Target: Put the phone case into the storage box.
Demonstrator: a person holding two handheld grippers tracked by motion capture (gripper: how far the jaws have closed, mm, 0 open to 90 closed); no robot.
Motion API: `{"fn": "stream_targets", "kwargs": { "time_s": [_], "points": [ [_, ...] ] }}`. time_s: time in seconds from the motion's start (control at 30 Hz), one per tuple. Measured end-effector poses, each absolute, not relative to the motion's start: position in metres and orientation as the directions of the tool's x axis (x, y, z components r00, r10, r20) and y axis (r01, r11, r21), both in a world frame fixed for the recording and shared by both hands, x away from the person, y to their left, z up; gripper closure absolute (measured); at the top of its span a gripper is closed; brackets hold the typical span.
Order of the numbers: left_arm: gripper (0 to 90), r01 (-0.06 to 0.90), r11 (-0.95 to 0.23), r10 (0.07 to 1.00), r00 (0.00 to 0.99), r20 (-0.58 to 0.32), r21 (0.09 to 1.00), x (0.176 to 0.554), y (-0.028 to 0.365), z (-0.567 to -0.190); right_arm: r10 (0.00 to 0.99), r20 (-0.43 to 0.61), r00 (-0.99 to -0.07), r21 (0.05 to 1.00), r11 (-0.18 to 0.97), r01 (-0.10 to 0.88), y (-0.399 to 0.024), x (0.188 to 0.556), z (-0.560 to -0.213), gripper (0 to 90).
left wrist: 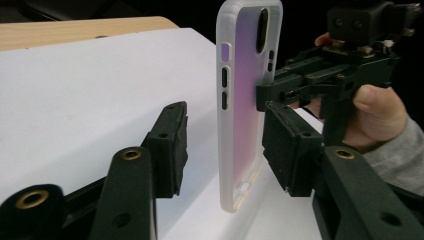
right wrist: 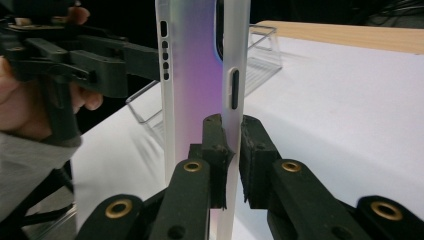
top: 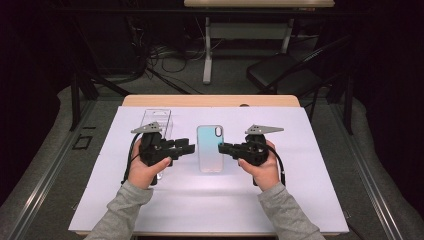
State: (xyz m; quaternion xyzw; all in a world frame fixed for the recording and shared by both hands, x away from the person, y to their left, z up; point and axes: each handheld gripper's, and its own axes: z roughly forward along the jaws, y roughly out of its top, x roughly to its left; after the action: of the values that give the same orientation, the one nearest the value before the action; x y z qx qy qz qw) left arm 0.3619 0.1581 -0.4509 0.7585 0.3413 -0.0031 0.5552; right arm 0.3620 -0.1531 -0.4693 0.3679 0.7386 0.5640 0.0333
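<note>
The phone case [top: 210,148] lies between the left gripper [top: 189,147] and right gripper [top: 223,147].

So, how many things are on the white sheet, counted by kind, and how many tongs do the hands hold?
Phone case: 1
Clear plastic stand: 1
Tongs, left and right: 2
Total: 4

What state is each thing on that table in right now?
Phone case: empty, flat on the white sheet, one side edge pinched.
Right hand-held gripper: shut on the phone case's edge.
Left hand-held gripper: open, jaws either side of the case's other edge, not pressing.
Clear plastic box: lying behind the left gripper, untouched.
</note>
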Motion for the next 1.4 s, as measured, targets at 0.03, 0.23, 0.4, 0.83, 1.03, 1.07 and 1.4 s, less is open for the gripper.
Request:
{"fn": "stream_targets", "kwargs": {
  "time_s": [0.03, 0.23, 0.4, 0.83, 1.03, 1.07, 1.4],
  "points": [
    [51.0, 0.515, -0.156, 0.526, 0.765, -0.371, 0.843, 0.362, 0.157, -0.451, 0.587, 0.366, -0.722, 0.857, 0.089, 0.508, -0.153, 0.362, -0.469, 82.9],
    [49.6, 0.496, -0.172, 0.594, 0.741, -0.312, 0.851, 0.359, 0.155, -0.45, 0.625, 0.352, -0.697, 0.859, 0.08, 0.505, -0.154, 0.362, -0.471, 82.9],
    [49.7, 0.478, -0.191, 0.633, 0.727, -0.264, 0.857, 0.358, 0.154, -0.449, 0.648, 0.339, -0.683, 0.863, 0.076, 0.5, -0.153, 0.361, -0.472, 82.9],
    [46.0, 0.461, -0.199, 0.666, 0.711, -0.226, 0.865, 0.359, 0.154, -0.451, 0.659, 0.326, -0.678, 0.869, 0.072, 0.489, -0.149, 0.359, -0.475, 82.9],
    [45.6, 0.472, -0.179, 0.672, 0.699, -0.243, 0.863, 0.36, 0.156, -0.452, 0.671, 0.316, -0.671, 0.871, 0.075, 0.486, -0.146, 0.358, -0.477, 82.9],
    [45.6, 0.471, -0.181, 0.67, 0.702, -0.242, 0.864, 0.36, 0.156, -0.452, 0.675, 0.317, -0.666, 0.872, 0.07, 0.485, -0.144, 0.357, -0.478, 82.9],
    [44.5, 0.475, -0.19, 0.689, 0.688, -0.228, 0.859, 0.358, 0.155, -0.448, 0.684, 0.303, -0.664, 0.876, 0.074, 0.476, -0.139, 0.354, -0.48, 82.9]
  ]
}}
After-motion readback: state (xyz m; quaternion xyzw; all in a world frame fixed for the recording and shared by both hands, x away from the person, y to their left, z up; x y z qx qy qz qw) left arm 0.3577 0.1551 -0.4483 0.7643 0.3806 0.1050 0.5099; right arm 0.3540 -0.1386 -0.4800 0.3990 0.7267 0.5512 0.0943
